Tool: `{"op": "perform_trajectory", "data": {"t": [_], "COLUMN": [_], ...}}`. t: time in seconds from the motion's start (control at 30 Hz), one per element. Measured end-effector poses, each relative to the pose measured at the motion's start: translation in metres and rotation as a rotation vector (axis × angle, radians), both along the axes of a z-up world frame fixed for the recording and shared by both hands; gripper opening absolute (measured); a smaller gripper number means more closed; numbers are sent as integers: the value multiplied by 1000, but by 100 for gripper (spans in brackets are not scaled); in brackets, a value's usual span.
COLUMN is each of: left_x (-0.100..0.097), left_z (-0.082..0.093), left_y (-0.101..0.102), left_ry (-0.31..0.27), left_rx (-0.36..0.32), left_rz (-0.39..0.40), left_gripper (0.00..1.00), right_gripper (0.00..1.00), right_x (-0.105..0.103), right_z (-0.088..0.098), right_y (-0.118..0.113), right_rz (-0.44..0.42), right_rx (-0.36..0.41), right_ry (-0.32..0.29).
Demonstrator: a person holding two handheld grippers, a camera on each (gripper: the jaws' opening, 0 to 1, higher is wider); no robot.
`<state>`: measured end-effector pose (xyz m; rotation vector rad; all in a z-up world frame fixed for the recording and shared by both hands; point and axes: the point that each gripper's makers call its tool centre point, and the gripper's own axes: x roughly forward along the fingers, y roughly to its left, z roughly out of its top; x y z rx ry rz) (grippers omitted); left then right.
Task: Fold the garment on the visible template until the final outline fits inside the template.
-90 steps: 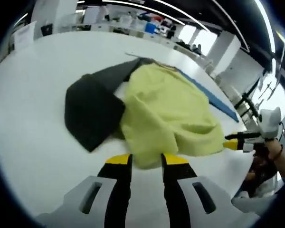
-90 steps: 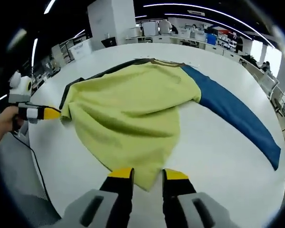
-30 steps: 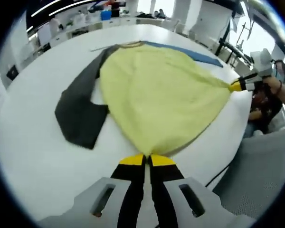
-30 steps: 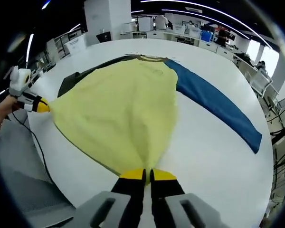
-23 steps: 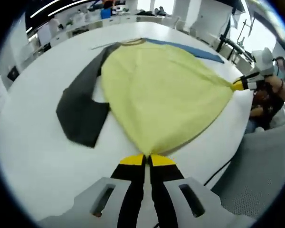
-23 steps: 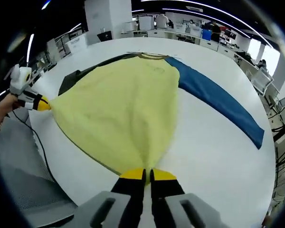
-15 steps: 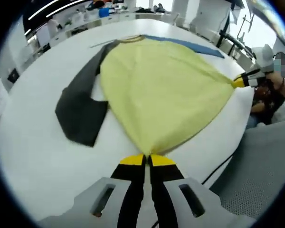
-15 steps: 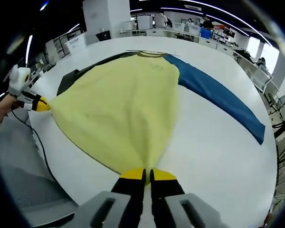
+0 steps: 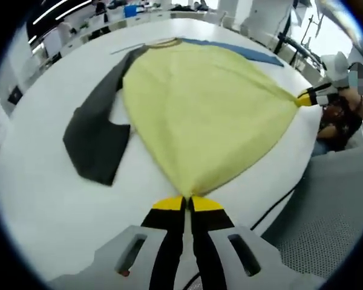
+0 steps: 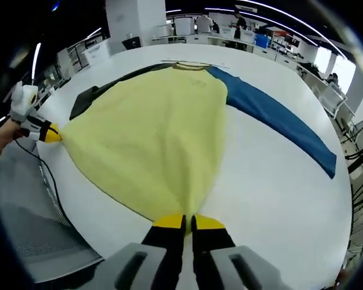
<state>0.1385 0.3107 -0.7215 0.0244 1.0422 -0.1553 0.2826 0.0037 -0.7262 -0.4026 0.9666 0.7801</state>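
Both claws are pinched shut on the hem of the pale yellow long-sleeved fabric garment (image 9: 206,115). At 6 o'clock in the left gripper view, the left gripper (image 9: 186,204) has its yellow-tipped black jaws pressed together on one bottom corner of the cloth. At 6 o'clock in the right gripper view, the right gripper (image 10: 187,222) clamps the other bottom corner in the same way.

Between the two corners the yellow body is pulled taut and lies spread on the white round table (image 9: 42,175). Its collar points to 12 o'clock in both views. One dark grey sleeve (image 9: 97,136) lies flat at 9 o'clock in the left gripper view, and a blue sleeve (image 10: 278,118) stretches toward 3 o'clock in the right gripper view.

Near 3 o'clock in the left gripper view the right gripper shows again, held by a hand (image 9: 357,103). Near 9 o'clock in the right gripper view the left gripper appears likewise.
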Motion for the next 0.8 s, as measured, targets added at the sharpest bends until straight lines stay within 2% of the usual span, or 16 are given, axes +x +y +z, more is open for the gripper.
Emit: {"op": "perform_trajectory", "data": {"t": [0.17, 0.3, 0.53, 0.67, 0.8], "left_x": [0, 1, -1, -6, -9], "left_z": [-2, 0, 0, 1, 8], "left_y": [1, 1, 0, 0, -2], "left_ry": [-10, -30, -37, -18, -26], "left_rx": [2, -32, -42, -38, -41], "left_rz": [6, 55, 72, 66, 56], "left_gripper": [0, 0, 1, 3, 11], "right_gripper": [0, 0, 2, 11, 19], "right_x": [0, -1, -2, -6, -3], "right_z": [-4, -5, -5, -3, 4], "right_y": [0, 0, -3, -6, -10], "right_rz": [1, -15, -17, -26, -46], "right_rx": [-7, 4, 10, 24, 39], "right_ry": [-1, 5, 13, 27, 14]}}
